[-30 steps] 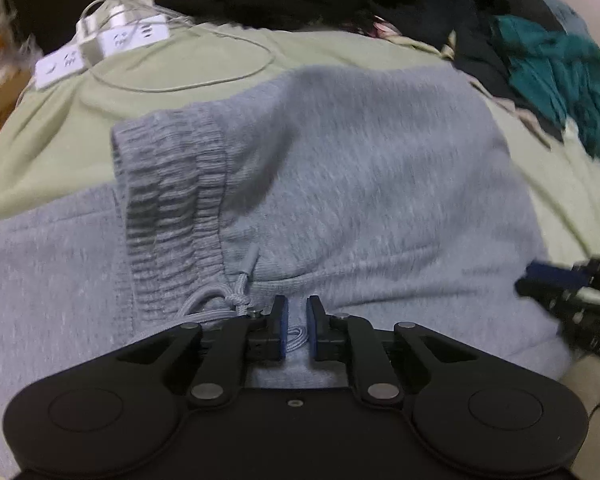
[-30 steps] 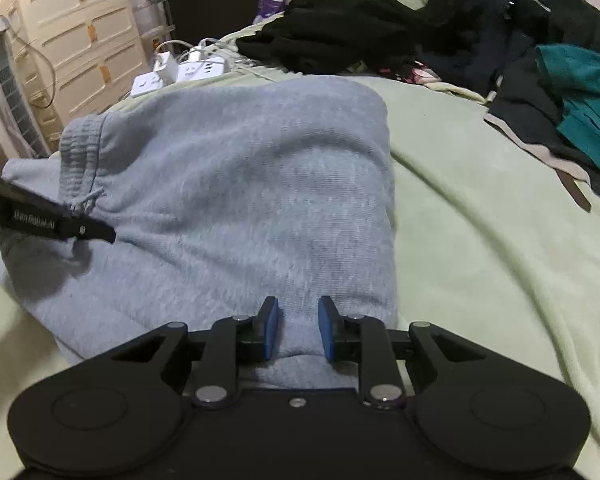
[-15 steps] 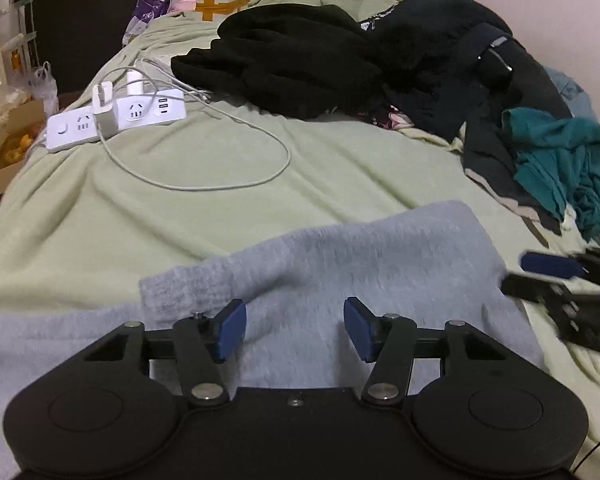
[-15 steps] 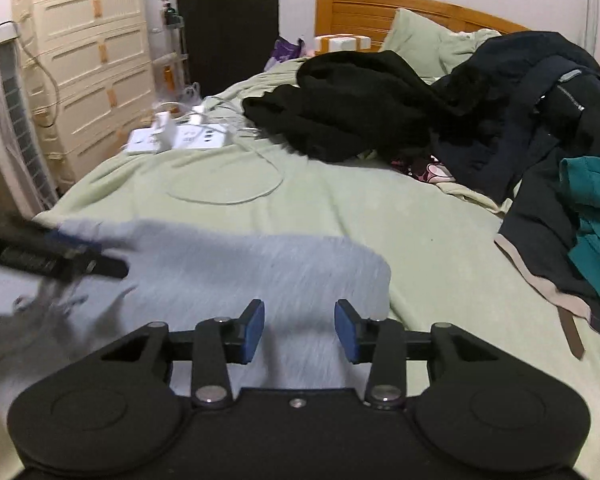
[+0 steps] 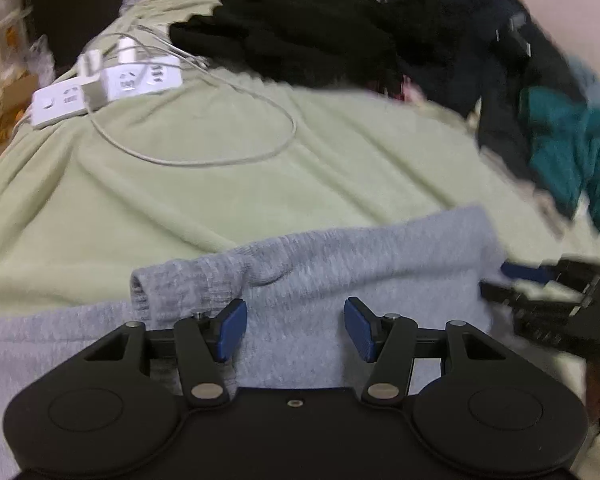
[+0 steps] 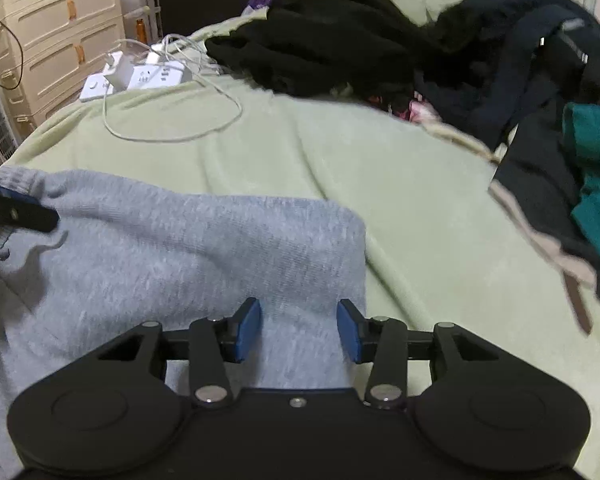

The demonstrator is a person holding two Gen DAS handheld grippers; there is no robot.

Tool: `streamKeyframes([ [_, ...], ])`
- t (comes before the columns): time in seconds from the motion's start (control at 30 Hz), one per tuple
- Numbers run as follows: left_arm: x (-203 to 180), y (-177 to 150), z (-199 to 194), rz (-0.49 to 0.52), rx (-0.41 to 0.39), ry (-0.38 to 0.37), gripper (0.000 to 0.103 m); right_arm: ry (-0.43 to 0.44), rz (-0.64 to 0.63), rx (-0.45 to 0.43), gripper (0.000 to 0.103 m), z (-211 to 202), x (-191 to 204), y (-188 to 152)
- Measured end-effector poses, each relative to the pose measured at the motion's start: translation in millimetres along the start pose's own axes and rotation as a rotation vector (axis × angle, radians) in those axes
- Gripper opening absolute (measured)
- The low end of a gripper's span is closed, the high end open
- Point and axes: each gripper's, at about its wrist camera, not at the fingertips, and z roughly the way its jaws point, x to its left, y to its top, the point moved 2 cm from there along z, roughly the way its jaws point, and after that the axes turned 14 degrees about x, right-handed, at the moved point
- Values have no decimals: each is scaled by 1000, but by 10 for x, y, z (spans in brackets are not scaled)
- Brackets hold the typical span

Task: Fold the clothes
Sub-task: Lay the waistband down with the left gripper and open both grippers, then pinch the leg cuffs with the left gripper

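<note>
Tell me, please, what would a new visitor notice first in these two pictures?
First, the grey sweatpants lying folded on the near part of the pale green bedspread, just ahead of both grippers. Next, the dark pile of black clothes at the far side of the bed, with a teal garment on the right. White power strips with a looping cable lie at the far left.

Black tongs [image 5: 295,328] with blue pads [image 5: 231,329] and silver screws.

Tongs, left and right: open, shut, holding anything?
Left tongs: open, holding nothing, above the grey sweatpants.
Right tongs: jaws opening, nothing gripped, sweatpants lying beneath them.
</note>
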Motion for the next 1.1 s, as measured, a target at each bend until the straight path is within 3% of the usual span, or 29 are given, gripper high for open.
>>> streamKeyframes([
  [0.1, 191, -148, -376, -73, -66, -15, 85, 27, -38, -62, 46, -302, 138, 14],
  [0.13, 210, -146, -398, -77, -69, -16, 87, 44, -49, -75, 48, -370, 198, 18],
  [0.23, 546, -431, -737, -177, -132, -6, 88, 100, -88, -92, 56, -495, 382, 20],
  [0.3, 870, -778, -930, -267, -170, 62, 91, 136, -151, -80, 58, -498, 619, -23],
  [0.43, 1194, -1210, -988, -340, -165, 95, 91, 172, -227, -66, 58, -469, 903, -141],
  [0.5, 1415, -1472, -1036, -419, -163, 107, 91, 197, -242, -65, 65, -461, 968, -186],
  [0.6, 1545, -1611, -1037, -466, -166, 112, 93, 243, -284, -39, 70, -383, 1044, -231],
  [0.73, 1812, -1750, -903, -580, -147, 86, 93, 245, -353, 4, 80, -293, 1085, -244],
  [0.77, 1877, -1778, -864, -622, -153, 51, 93, 237, -364, 26, 81, -261, 1087, -251],
  [0.93, 2173, -1921, -700, -778, -189, -42, 93, 245, -291, 60, 90, -196, 998, -310],
  [1.1, 2304, -1941, -662, -807, -260, -141, 92, 255, -243, 58, 96, -179, 939, -408],
])
